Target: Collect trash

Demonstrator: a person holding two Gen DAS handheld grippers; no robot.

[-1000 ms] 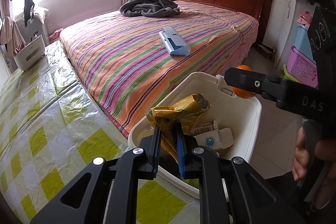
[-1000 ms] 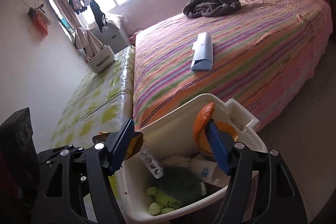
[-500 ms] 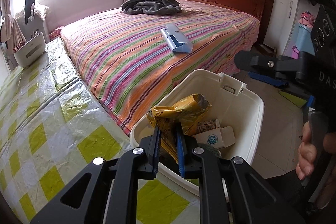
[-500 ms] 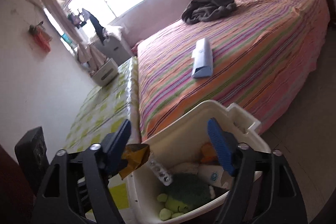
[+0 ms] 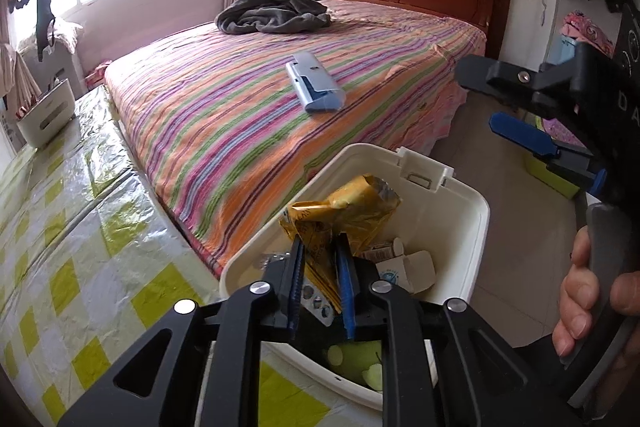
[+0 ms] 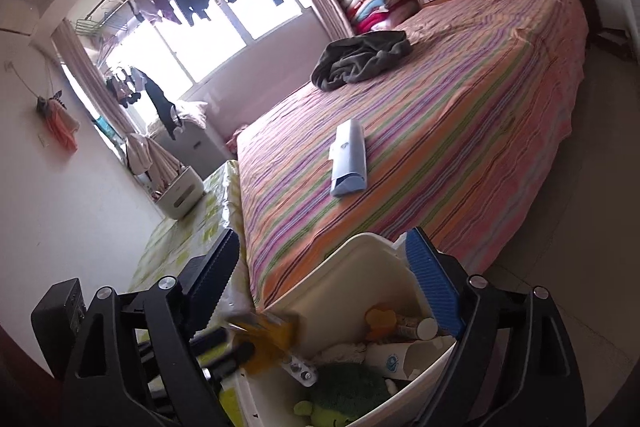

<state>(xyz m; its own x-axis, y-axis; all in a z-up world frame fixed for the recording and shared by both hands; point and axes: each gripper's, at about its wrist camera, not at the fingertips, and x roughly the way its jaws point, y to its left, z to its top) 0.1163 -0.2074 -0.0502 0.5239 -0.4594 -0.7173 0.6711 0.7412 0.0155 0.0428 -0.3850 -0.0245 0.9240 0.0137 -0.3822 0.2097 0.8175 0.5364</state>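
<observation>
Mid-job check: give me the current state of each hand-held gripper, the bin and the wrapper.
Left hand-held gripper: shut on yellow wrapper.
Yellow wrapper: crumpled, held over the bin.
Right hand-held gripper: open, empty.
White bin: lidless, partly filled with trash.

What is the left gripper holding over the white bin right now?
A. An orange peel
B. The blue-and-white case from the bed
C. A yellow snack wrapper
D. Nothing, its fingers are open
C: in the left wrist view the left gripper is clamped on the crumpled yellow snack wrapper, which hangs above the white bin.
</observation>
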